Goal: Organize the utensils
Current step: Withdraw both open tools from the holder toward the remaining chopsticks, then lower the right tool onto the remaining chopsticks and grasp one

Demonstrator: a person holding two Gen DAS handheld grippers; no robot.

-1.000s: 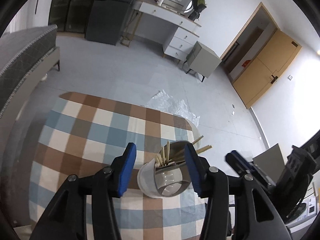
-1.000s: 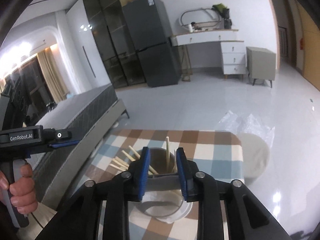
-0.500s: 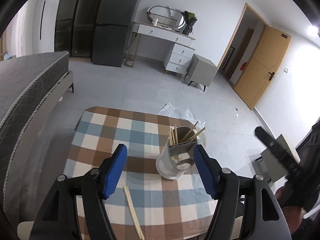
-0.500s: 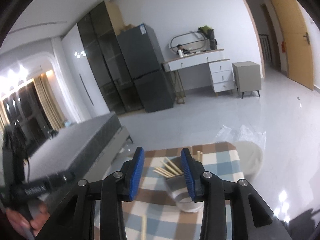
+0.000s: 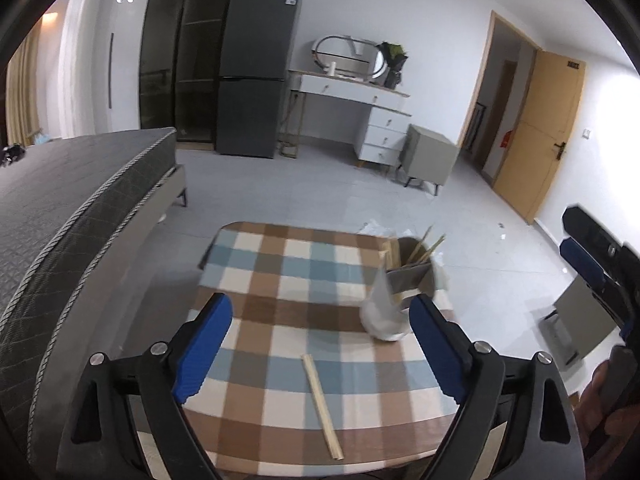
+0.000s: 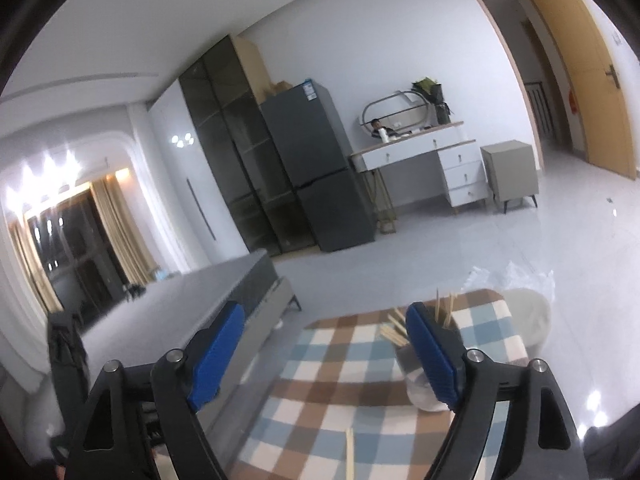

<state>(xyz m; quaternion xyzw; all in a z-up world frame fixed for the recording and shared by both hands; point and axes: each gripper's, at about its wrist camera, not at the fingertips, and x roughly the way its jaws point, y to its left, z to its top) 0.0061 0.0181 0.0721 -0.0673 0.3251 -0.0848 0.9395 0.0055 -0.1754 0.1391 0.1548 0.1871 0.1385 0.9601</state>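
**Utensil stock, checked table, both claws free**

While both claws hang over the checked tablecloth (image 5: 304, 280), neither holds an item.

- Left gripper (image 5: 320, 340): jaws wide and opening, blue pads apart, nothing btwn them but bare cloth. Points down at the table.
- Right gripper (image 6: 324, 344): jaws wide and opening, nothing clamped. In left wrist view it shows at far right edge (image 5: 588, 264), off the table side, w/ part of a hand below it.
- Utensil holder (image 5: 394, 304): white/grey cup, blurred, standing ahead of left claw's right finger, near table's far right corner. In right wrist view it sits partly behind right claw's right pad (image 6: 420, 384); touching or not, can't tell.
- Chopsticks in holder (image 5: 426, 250): wooden, several, fanning up and out of the cup rim; count unclear.
- Loose chopstick pair (image 5: 322, 398): lying flat on cloth, just ahead of and btwn left claw's fingers, running toward near table edge. Its tip also shows low btwn right claw's fingers (image 6: 350, 452).
- Bed (image 5: 80, 208): dark, left of left claw, beside table.
- Fridge (image 5: 256, 76), white dresser (image 5: 376, 112): far wall, well ahead of both claws.
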